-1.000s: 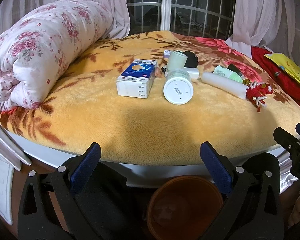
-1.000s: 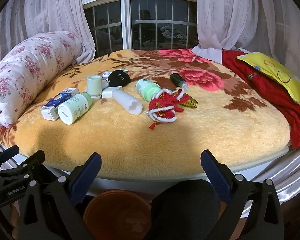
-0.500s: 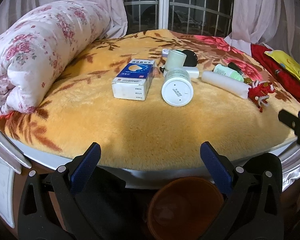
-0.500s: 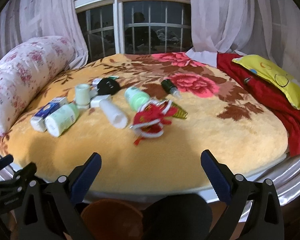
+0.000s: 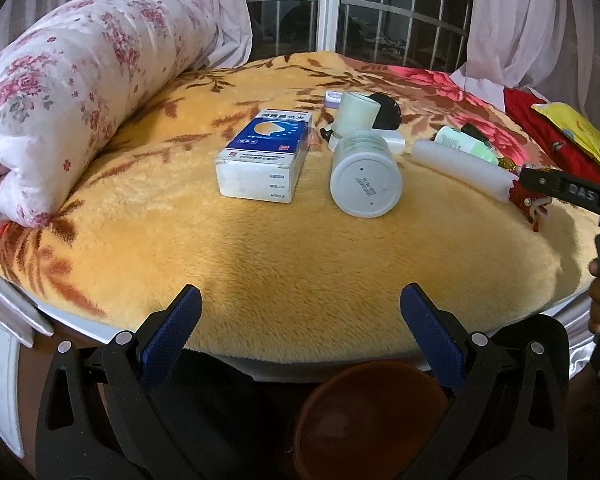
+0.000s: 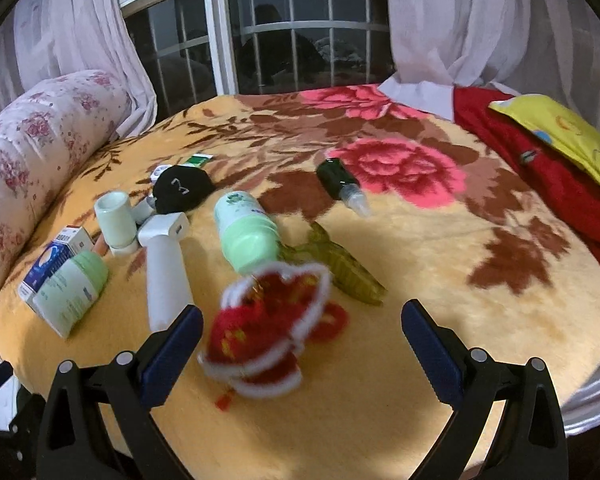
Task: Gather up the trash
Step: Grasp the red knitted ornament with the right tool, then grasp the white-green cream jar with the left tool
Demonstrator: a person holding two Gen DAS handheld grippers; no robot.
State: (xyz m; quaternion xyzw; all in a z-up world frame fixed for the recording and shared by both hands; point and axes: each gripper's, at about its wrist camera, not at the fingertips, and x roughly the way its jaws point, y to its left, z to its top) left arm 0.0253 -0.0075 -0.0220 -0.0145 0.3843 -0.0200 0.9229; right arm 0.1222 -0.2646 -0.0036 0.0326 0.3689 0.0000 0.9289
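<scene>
Several items lie on a yellow flowered blanket (image 5: 300,264). In the left wrist view a blue-white box (image 5: 266,156) and a pale green bottle (image 5: 365,176) lie ahead of my open, empty left gripper (image 5: 300,320), which hovers at the bed's near edge. In the right wrist view my open right gripper (image 6: 302,332) is over the bed, with a red and white knitted toy (image 6: 272,332) between its fingers, untouched. A white tube (image 6: 166,276), a green bottle (image 6: 248,232), a dark dropper bottle (image 6: 340,184) and a green wrapper (image 6: 340,268) lie beyond.
A brown bin (image 5: 372,420) stands on the floor below the left gripper. A rolled floral quilt (image 5: 68,96) lies at the left. A red cloth (image 6: 540,184) and a yellow pillow (image 6: 568,136) lie at the right. A window and curtains are behind the bed.
My right gripper has moved forward over the bed to the red knitted toy. My left gripper has edged closer to the box and bottle. Both stay open.
</scene>
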